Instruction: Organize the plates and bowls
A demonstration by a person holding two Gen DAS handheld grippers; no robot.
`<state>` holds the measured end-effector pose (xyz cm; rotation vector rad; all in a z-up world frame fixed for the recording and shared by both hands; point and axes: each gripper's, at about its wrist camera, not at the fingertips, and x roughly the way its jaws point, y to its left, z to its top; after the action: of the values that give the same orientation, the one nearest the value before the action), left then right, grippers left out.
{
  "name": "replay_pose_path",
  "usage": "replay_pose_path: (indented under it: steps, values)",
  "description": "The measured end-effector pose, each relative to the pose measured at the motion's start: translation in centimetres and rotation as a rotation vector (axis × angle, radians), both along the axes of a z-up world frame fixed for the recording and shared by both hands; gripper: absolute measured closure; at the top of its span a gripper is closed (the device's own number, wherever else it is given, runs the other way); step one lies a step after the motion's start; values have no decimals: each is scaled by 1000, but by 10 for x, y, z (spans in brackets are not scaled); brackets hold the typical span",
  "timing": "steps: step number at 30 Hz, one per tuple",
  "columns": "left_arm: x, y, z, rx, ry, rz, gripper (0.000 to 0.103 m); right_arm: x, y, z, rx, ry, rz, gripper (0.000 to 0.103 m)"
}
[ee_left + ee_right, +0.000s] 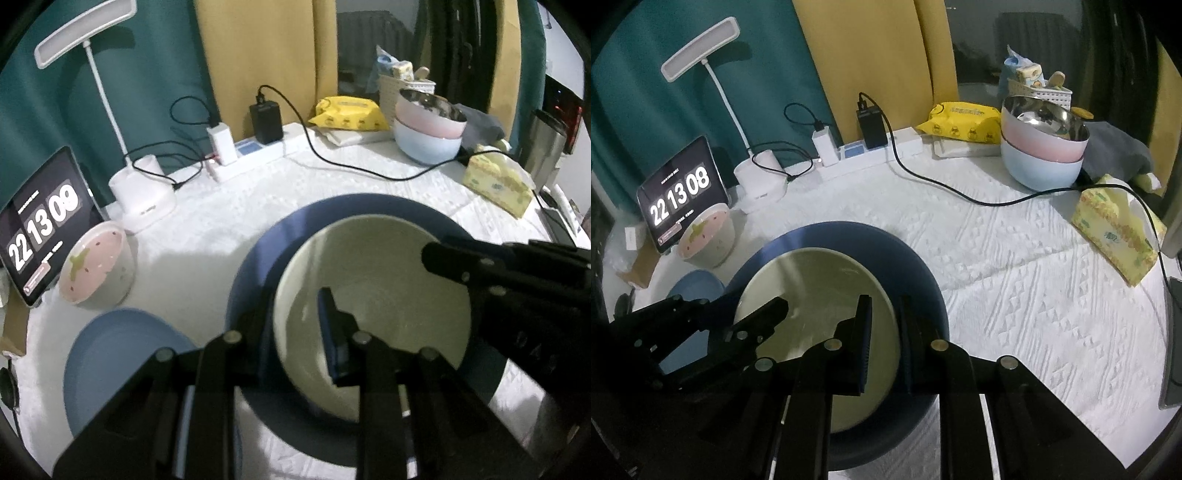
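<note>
A cream bowl (373, 291) over the dark blue plate (258, 258) is clamped at opposite rim edges by the left gripper (295, 325) and right gripper (884, 332), jaws narrow

The near rim of the cream bowl (373, 280) is hidden behind the left claw (295, 325), so where the outer finger presses cannot be made out. The light blue plate (698, 286) at the bench's left edge is mostly covered by the left claw. Small text under the tablet clock (681, 194) is unreadable. The steel bowl's (1049, 118) contents blur.
</note>
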<state>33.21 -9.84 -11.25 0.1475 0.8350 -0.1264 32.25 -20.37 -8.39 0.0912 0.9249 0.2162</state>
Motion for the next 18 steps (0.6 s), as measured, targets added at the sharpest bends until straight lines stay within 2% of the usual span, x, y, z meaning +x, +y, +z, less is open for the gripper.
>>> replay_pose_path:
  steps: [10, 18]
  values:
    - [-9, 13, 19, -35, -47, 16, 74, -6, -2, 17, -22, -38, -31, 86]
    - [-16, 34, 30, -73, -76, 42, 68, -13, 13, 33, -41, -69, -16, 86]
